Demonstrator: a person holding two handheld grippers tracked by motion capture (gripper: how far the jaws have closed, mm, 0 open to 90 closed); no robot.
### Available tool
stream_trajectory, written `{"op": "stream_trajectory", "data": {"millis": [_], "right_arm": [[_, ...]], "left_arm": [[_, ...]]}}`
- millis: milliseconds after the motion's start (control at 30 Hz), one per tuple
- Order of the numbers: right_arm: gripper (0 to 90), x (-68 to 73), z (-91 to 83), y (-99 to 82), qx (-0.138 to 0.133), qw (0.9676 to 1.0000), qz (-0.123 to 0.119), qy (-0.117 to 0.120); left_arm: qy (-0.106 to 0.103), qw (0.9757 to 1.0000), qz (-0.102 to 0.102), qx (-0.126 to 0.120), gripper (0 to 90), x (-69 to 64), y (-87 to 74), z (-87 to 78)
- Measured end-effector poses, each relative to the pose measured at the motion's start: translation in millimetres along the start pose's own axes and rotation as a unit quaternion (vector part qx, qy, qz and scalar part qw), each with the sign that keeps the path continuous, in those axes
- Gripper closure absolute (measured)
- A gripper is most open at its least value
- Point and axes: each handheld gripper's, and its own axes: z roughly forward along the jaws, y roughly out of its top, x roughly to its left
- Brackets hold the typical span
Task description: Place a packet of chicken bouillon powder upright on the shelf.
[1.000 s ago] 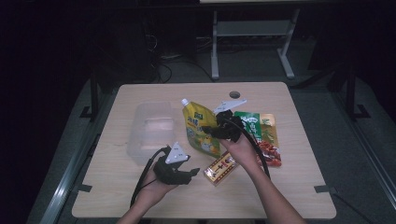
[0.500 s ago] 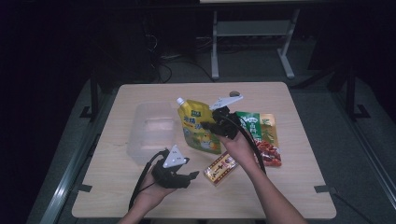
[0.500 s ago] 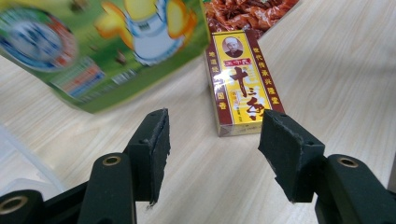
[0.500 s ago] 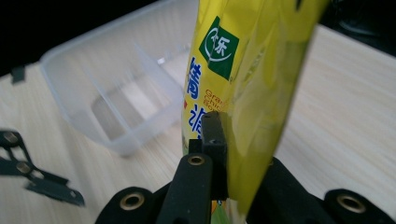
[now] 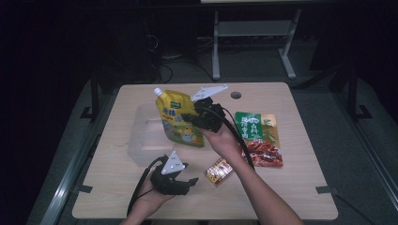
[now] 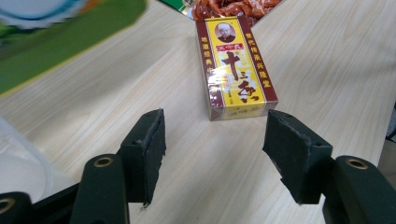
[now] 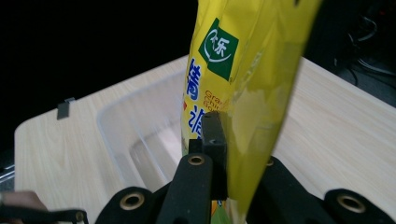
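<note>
Glossy yellow pouch; matt wood-grain table.

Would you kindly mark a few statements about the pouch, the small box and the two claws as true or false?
1. The right claw is shut on the yellow pouch. True.
2. The small box is clamped in the left claw. False: the box lies on the table ahead of the open jaws, which have just been opening.
3. The clear tub sits left of the pouch in the high view. True.
4. The red and green packet is inside the tub. False: it lies flat on the table.
</note>
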Motion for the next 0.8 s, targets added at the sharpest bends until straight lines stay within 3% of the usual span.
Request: {"op": "stream_trajectory", "data": {"millis": [100,800], "right_arm": [[89.7,7.2,13.2,10.9,0.000,1.0000,-0.006,0.007],[89.7,30.4,73.6,34.4,-0.008,0.9994,0.010,0.030]], "left_arm": [[0.001,1.0000,-0.001,0.001,36.8,0.9,-3.5,-2.5],[-0.005,0.9999,-0.011,-0.007,36.3,7.6,-16.4,-6.2]]}}
